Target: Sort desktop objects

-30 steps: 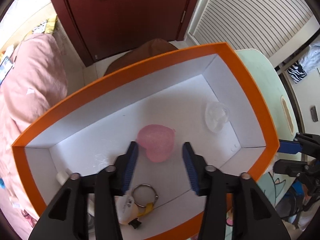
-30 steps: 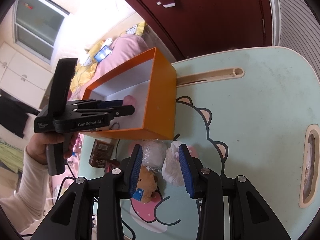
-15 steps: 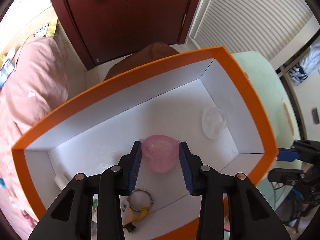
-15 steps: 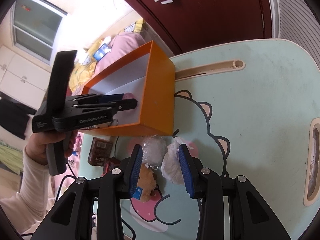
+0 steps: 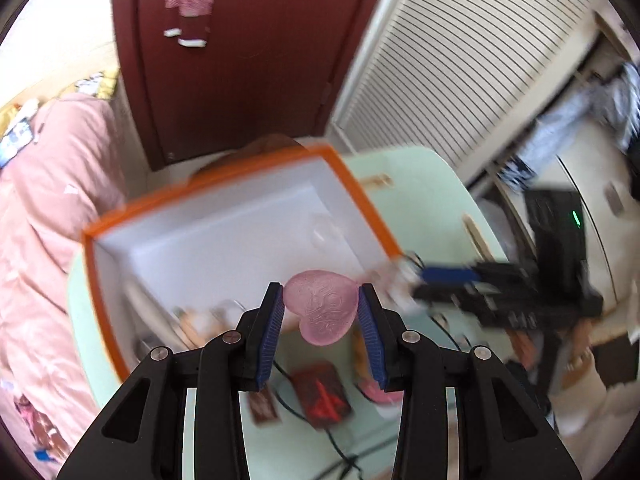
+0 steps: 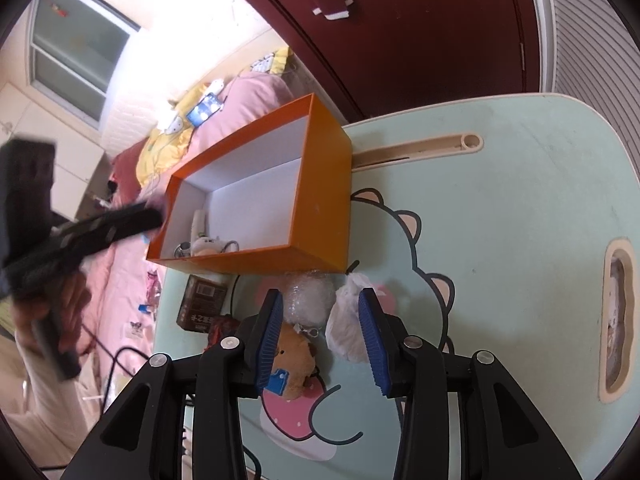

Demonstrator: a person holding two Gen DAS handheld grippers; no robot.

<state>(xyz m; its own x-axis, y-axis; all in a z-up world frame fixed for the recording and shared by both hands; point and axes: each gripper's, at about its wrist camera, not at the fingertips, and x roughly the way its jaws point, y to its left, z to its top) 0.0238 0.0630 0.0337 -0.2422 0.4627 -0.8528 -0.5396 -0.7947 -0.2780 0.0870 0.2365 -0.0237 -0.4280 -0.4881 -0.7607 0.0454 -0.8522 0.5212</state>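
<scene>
Though blurring across most of the left wrist view, showing clearly the left gripper (image 5: 320, 308) pinching a pink heart-shaped piece (image 5: 322, 306) between narrowed blue fingers (image 5: 272, 336), holding it up above the near edge of the orange box (image 6: 320, 184). Bearing an embossed pattern on the heart, not reading as letters. Hovering low over the mint-green surface (image 6: 520, 208), right gripper (image 6: 320, 332) keeping its fingers wide and gripping nothing, framing a clear crinkled ball (image 6: 310, 300), a white crumpled bag (image 6: 346, 328) and a brown plush toy (image 6: 296, 356). Lying just left of these, a brown packet (image 6: 202, 304) showing printed characters too small for reading. Leaving plenty of bare room on the surface toward the right. Resting inside the box, small white items (image 6: 204, 240), hard to identify. Smearing at far left, a person's hand (image 6: 60, 312).
</scene>
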